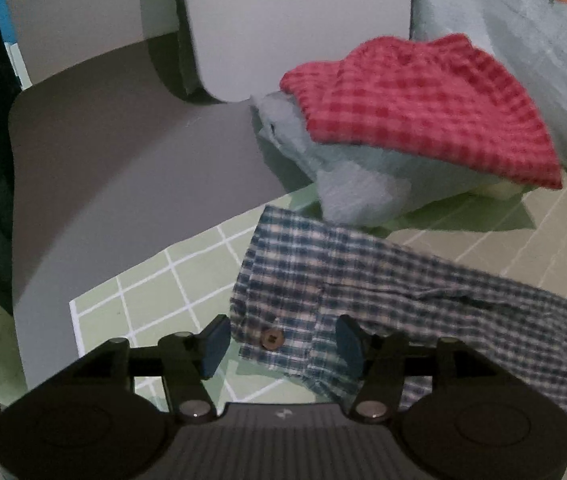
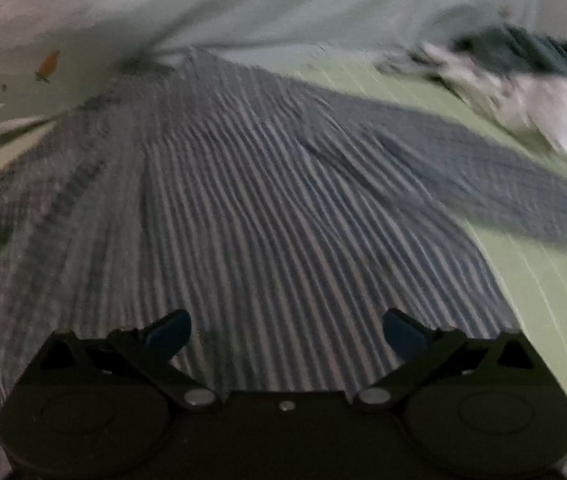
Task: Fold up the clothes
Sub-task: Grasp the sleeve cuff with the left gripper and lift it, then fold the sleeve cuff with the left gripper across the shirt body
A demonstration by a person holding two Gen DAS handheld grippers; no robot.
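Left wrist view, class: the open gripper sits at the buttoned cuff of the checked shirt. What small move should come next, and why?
Probably close the left gripper on the cuff: its fingers are apart with the cuff edge and button between them, so nothing is held yet for folding the sleeve.

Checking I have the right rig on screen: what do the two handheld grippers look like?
Both match: the left gripper and right gripper have black, ribbed bodies with two round housings, black linkage arms on silver pivot pins, and blue pads on the fingers. The left body carries a small pale logo. No cables, sleeves or hands show.
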